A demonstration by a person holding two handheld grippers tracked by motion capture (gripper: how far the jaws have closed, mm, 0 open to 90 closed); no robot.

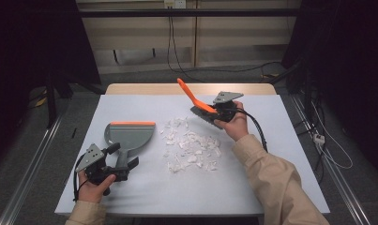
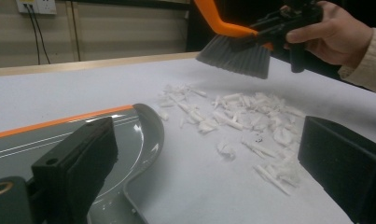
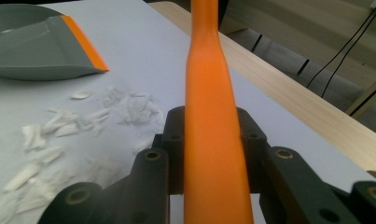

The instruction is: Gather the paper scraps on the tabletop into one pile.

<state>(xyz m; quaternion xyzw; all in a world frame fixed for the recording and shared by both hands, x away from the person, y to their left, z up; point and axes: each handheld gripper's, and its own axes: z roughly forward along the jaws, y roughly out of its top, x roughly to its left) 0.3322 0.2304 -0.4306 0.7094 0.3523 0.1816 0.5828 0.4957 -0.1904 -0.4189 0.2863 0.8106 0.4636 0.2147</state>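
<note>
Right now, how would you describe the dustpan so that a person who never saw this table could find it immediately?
Start from the white-covered table and look to its left half. The dustpan lies flat there, left of the heap of white paper scraps, its handle pointing to the left gripper, whose jaws are open around it. It is the single flat grey tray, with an orange strip along its far edge; the other orange thing is the raised brush.

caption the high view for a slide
Right claw holds brush above paper scraps; dustpan waits left.

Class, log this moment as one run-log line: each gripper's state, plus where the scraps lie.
left gripper: open at dustpan handle | right gripper: shut on brush, raised | paper scraps: piled on table between them
</note>
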